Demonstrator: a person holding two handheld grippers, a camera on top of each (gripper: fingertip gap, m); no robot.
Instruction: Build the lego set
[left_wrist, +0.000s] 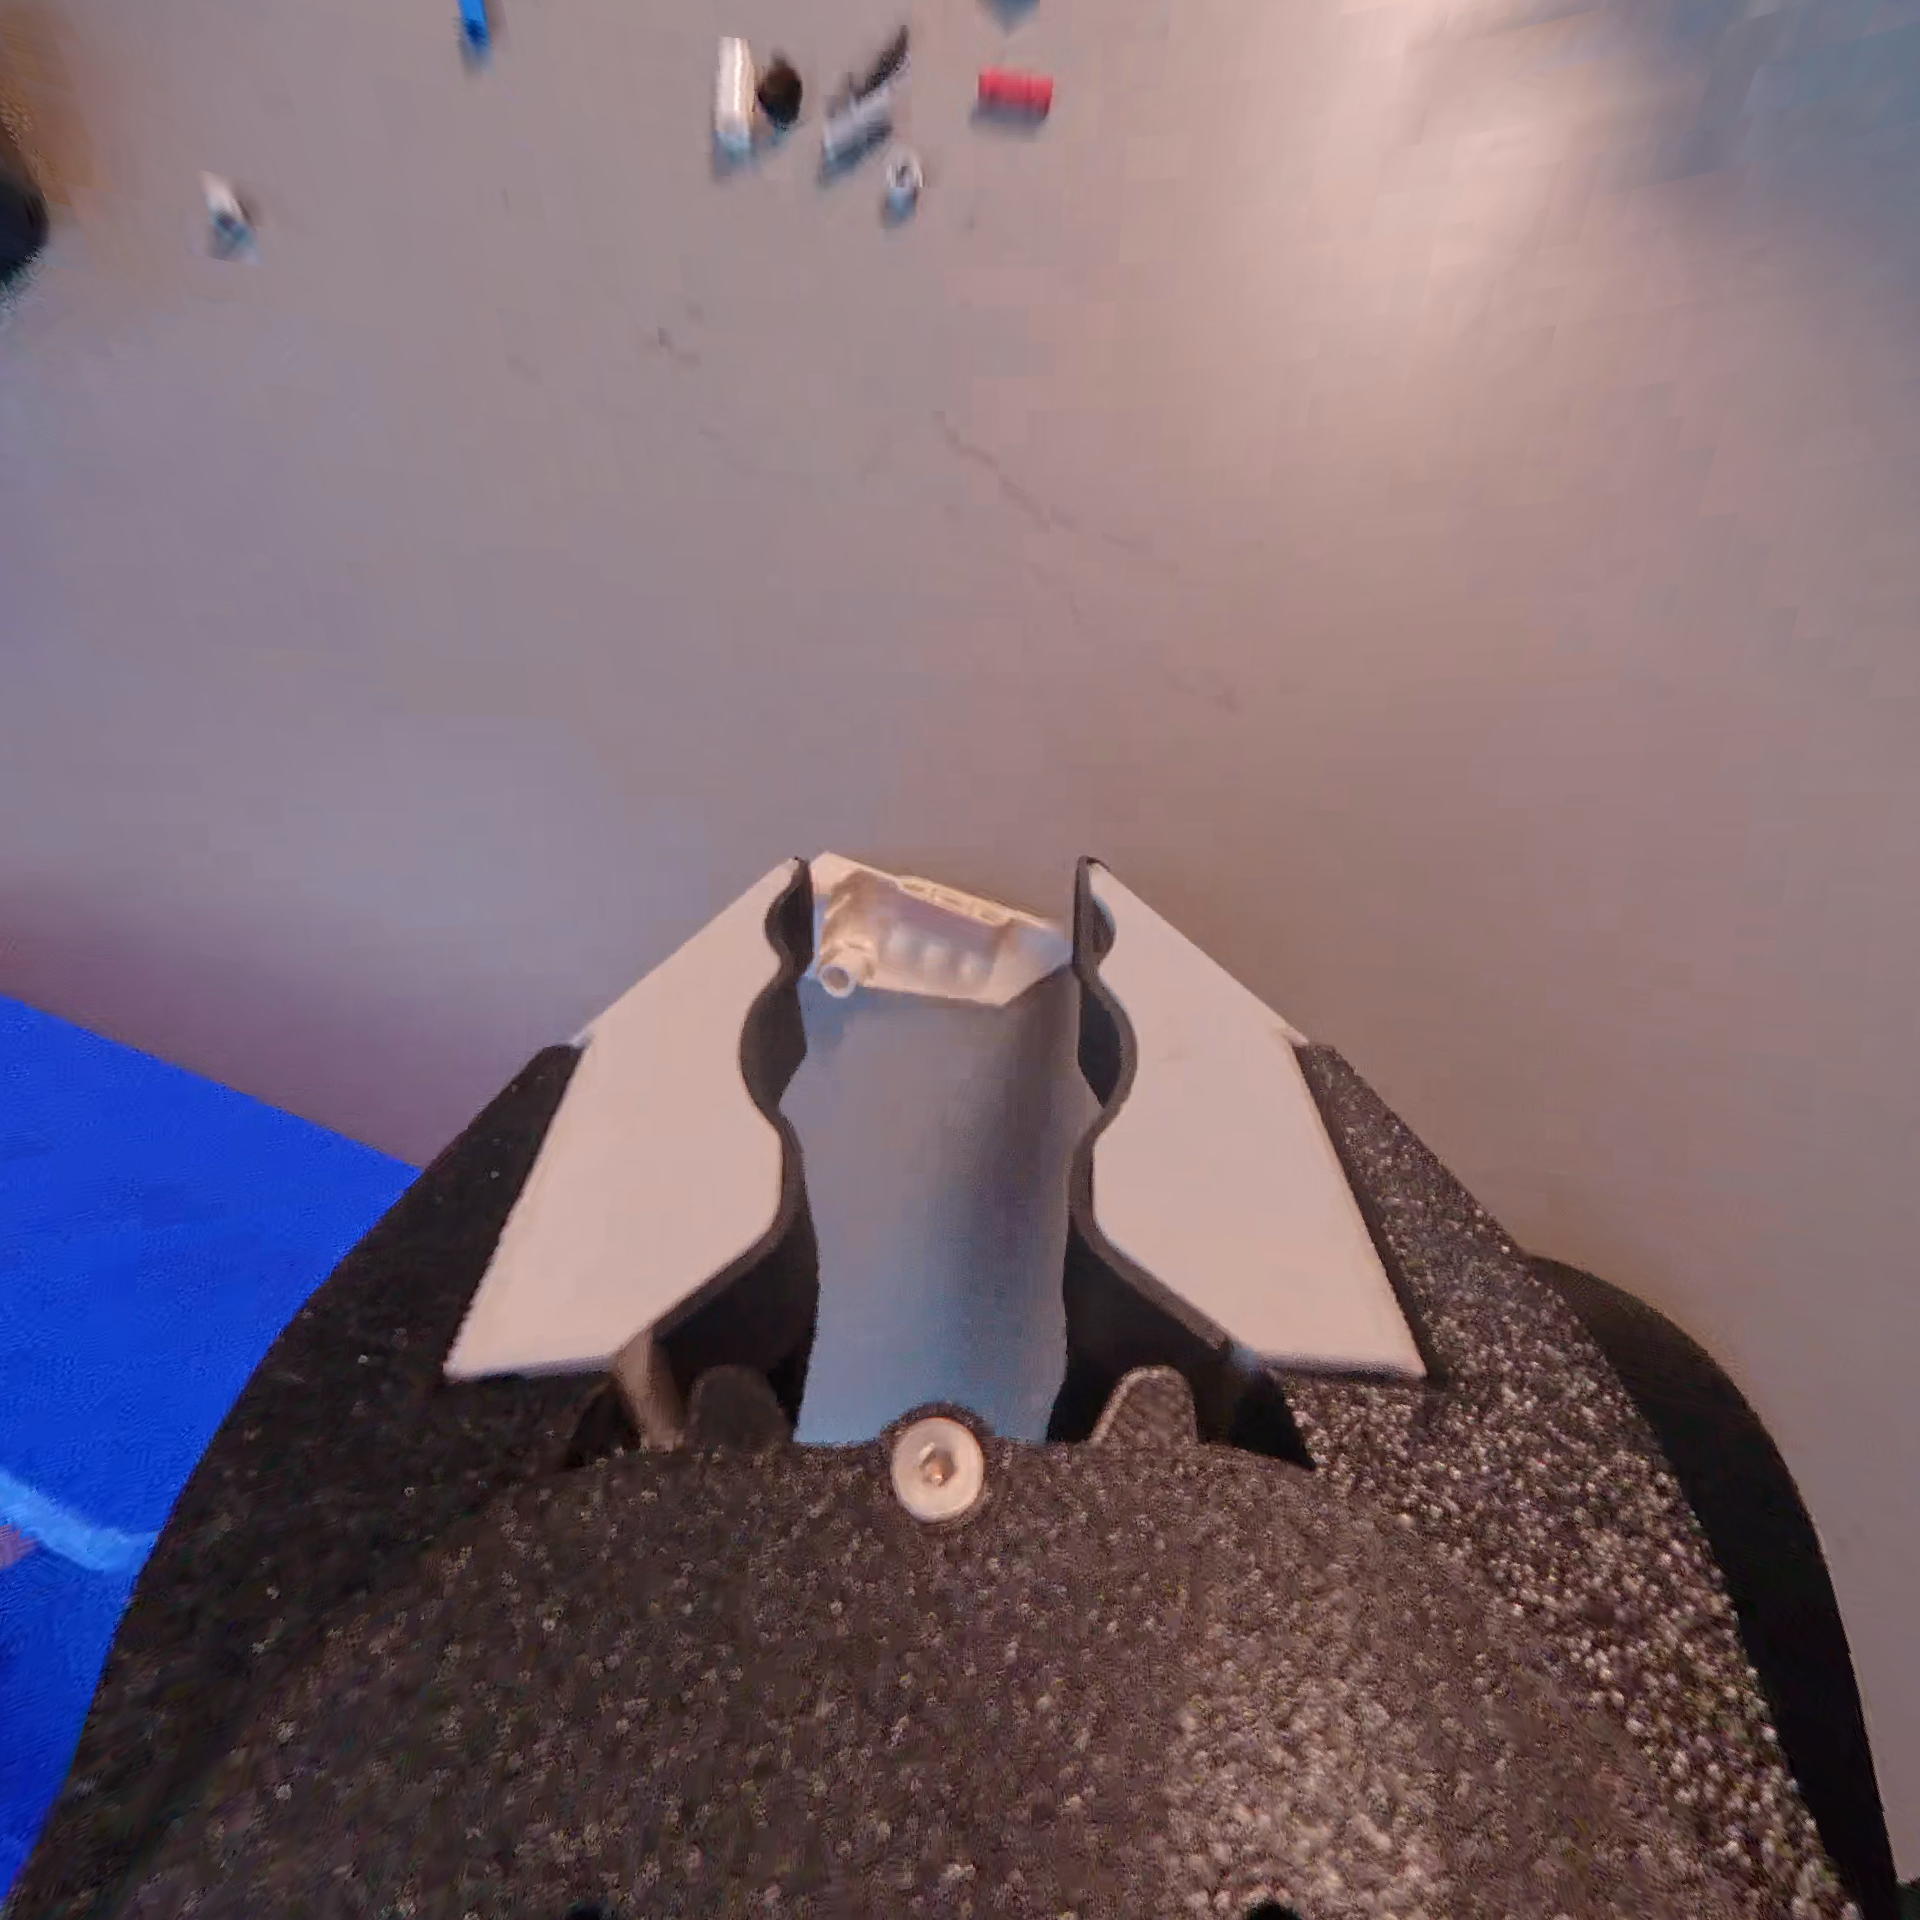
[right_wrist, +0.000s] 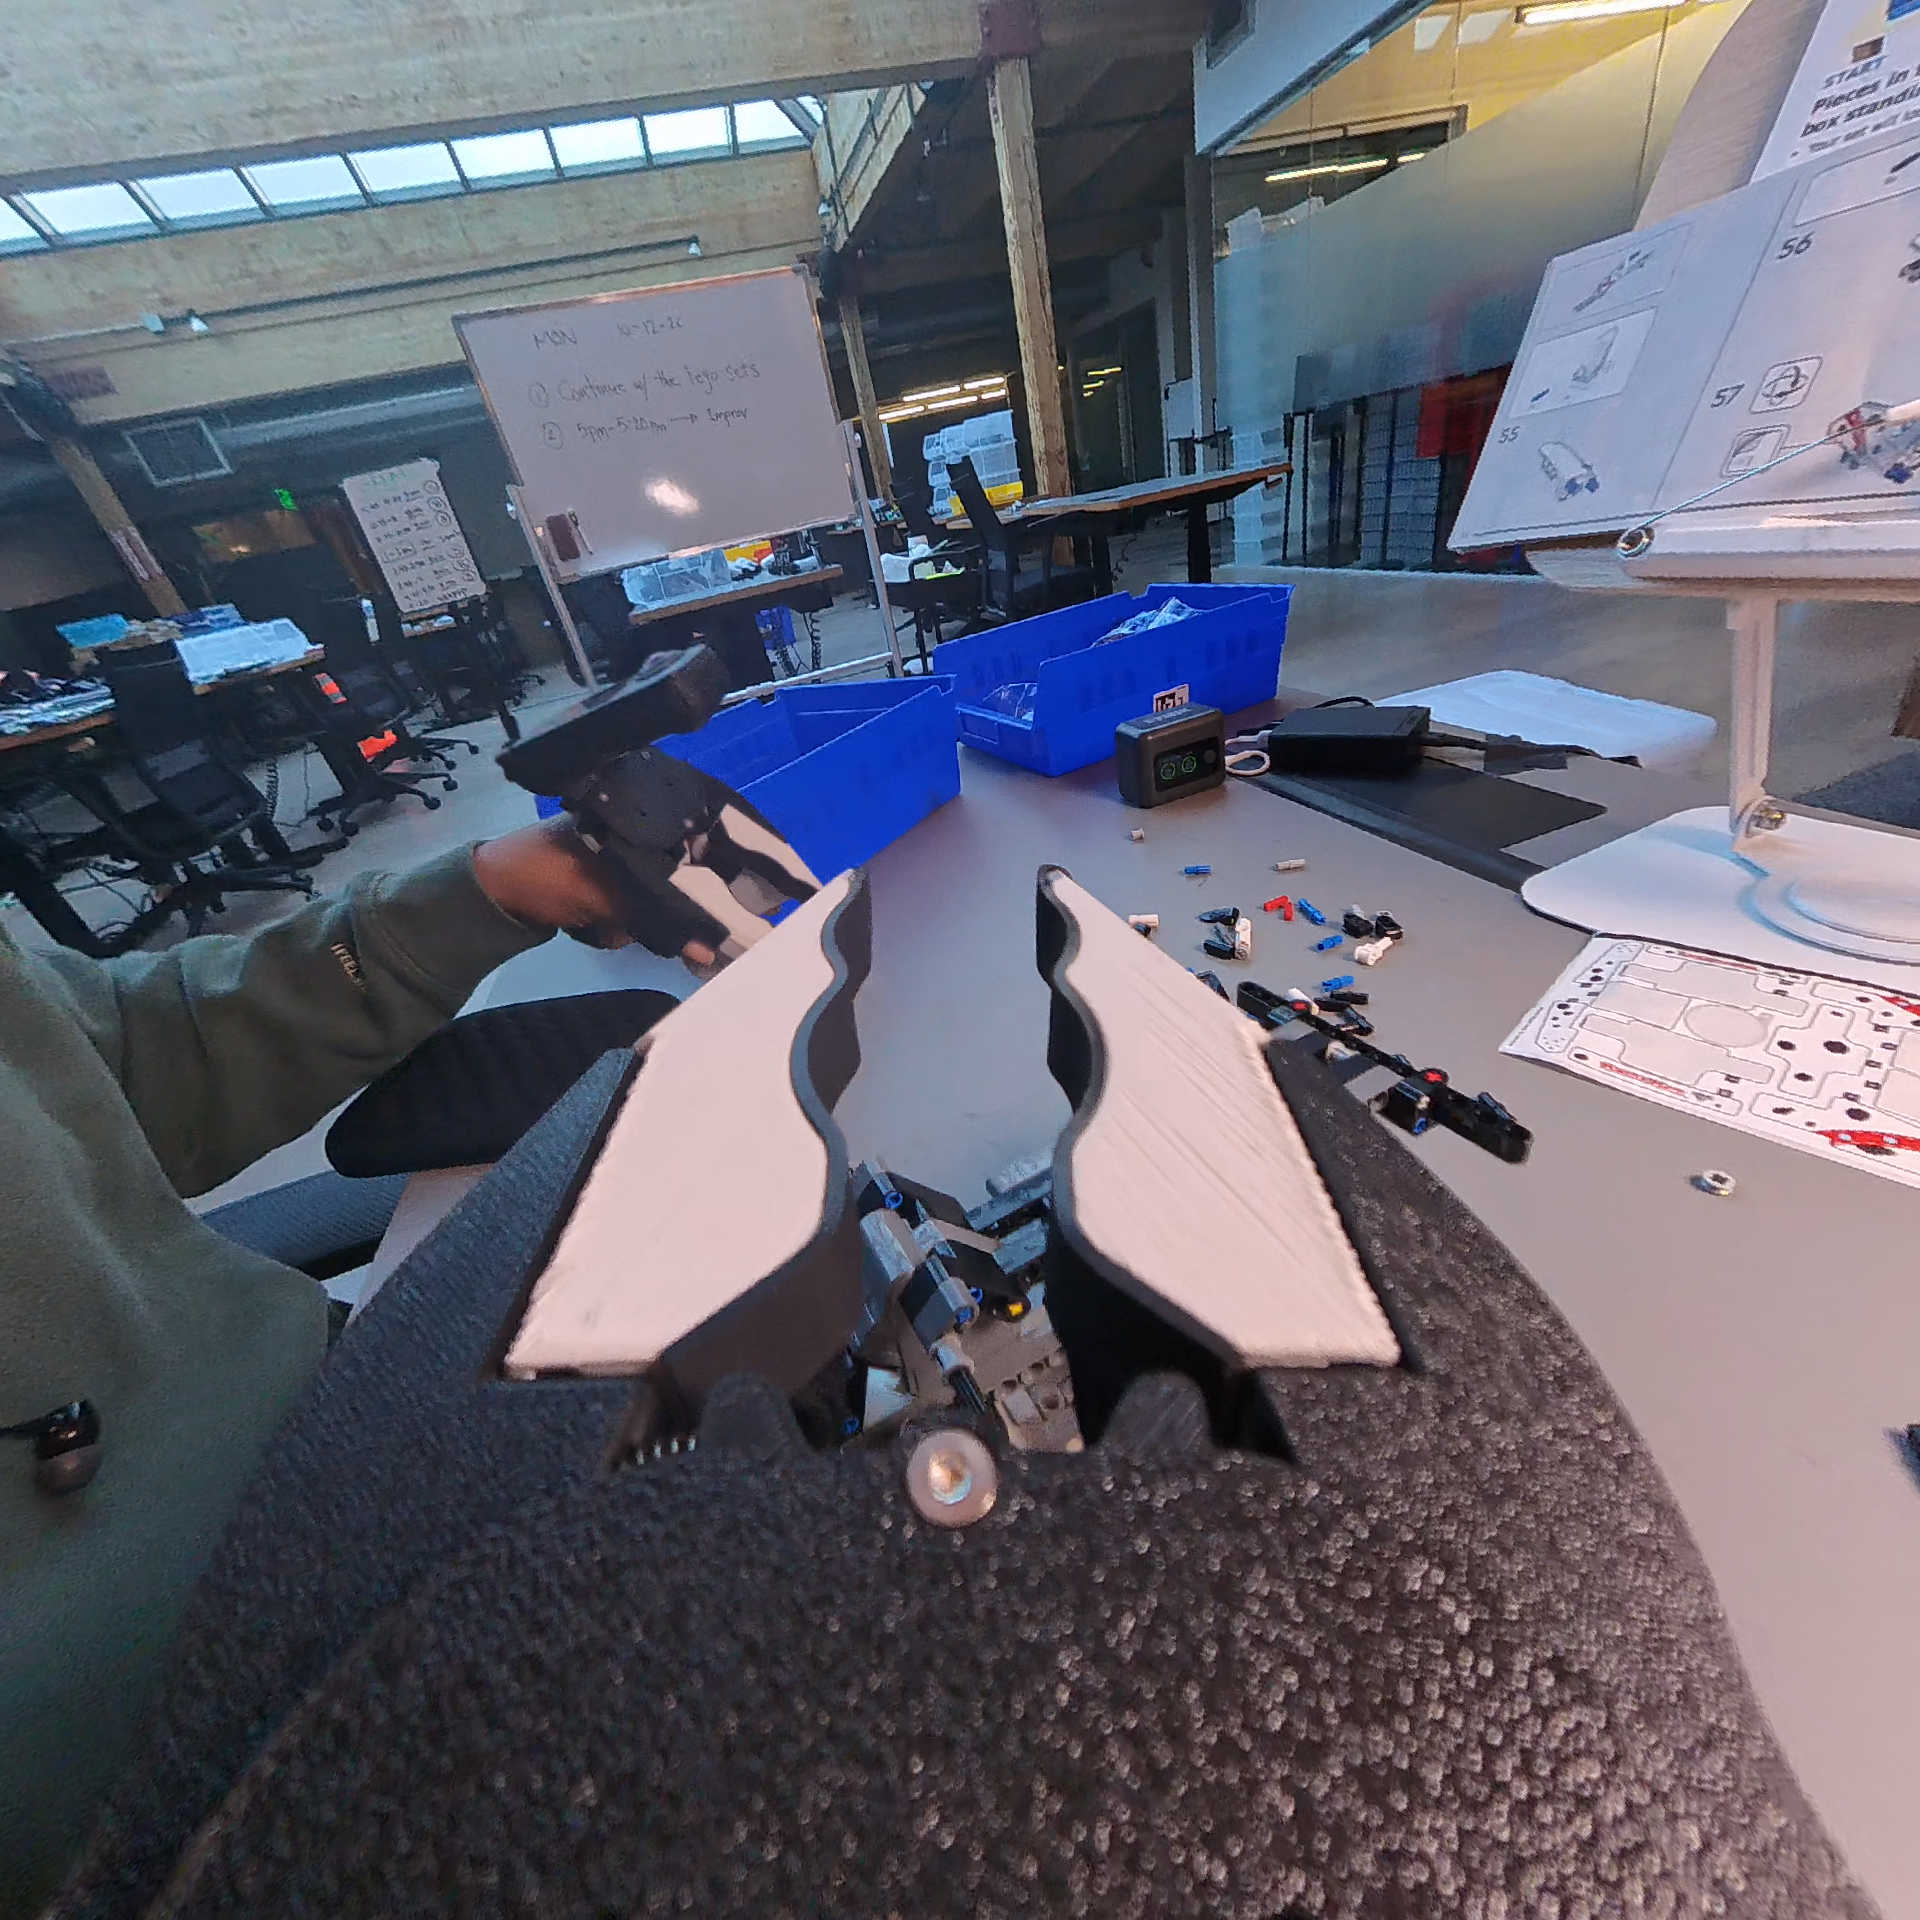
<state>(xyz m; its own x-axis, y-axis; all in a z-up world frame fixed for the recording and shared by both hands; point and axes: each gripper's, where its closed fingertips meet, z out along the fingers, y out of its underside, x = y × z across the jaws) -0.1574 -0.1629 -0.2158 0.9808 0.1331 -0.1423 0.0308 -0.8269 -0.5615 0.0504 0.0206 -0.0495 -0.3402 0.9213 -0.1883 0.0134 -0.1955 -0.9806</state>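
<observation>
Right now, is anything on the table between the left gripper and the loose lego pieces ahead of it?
Nothing visible. The left gripper, with a small grey piece in its tips, faces bare grey table all the way to the loose lego pieces scattered at the far end.

A large open workshop lies beyond the grey table (right_wrist: 1558, 1351). A whiteboard (right_wrist: 665, 416) on a wheeled stand stands mid-room, with desks (right_wrist: 1143, 499) and black office chairs (right_wrist: 197, 810) around it. Wooden posts (right_wrist: 1023, 270) carry a timber ceiling (a strip of skylights (right_wrist: 416, 166) lets in daylight).
</observation>
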